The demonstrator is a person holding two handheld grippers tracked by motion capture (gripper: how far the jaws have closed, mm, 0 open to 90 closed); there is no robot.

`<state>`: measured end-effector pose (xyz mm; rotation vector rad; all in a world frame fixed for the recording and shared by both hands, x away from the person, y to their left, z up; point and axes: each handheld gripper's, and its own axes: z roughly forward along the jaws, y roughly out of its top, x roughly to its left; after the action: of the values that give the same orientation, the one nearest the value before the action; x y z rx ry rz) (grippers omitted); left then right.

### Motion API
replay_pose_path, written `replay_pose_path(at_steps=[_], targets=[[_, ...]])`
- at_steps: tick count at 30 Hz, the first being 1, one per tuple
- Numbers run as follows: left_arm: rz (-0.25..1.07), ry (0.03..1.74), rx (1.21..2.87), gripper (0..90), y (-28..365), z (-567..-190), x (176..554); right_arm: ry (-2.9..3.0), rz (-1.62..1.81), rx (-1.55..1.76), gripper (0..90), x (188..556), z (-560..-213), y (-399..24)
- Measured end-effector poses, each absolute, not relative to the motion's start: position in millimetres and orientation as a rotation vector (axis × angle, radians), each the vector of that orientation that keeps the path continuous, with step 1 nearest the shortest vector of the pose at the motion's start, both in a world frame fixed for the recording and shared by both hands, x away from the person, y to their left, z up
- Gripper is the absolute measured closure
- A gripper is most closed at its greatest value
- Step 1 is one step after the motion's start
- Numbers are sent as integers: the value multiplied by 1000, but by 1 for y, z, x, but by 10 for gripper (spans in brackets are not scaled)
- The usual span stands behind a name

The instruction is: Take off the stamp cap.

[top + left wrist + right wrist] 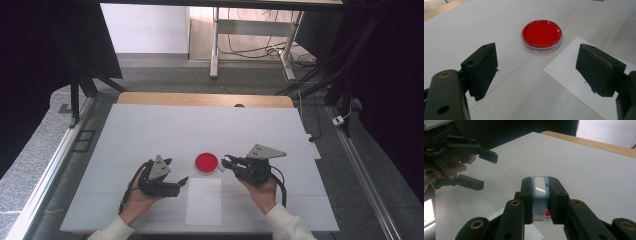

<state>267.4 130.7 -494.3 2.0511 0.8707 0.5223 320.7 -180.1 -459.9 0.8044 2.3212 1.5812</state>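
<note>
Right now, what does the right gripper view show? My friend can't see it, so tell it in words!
The right gripper is shut on a small pale blue and white block, held between its two black jaws above the white table. Farther off at the left, a hand holds the left gripper with its jaws open.

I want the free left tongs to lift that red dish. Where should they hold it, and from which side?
Across the clear rim of the red dish, probably from above: it is round, shallow and lies flat on the table, so only its low outer wall offers purchase. The left tongs stand open, facing it.
</note>
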Motion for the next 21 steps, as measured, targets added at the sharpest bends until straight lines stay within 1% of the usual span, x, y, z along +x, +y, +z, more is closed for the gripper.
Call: replay_pose_path(at_steps=[17, 21], targets=[[490, 817, 2079, 179, 111, -493, 271, 2315, 1586, 816, 751, 323, -461, -176], [475, 827, 2072, 179, 111, -492, 273, 2300, 1591, 828, 751, 324, -460, -175]])
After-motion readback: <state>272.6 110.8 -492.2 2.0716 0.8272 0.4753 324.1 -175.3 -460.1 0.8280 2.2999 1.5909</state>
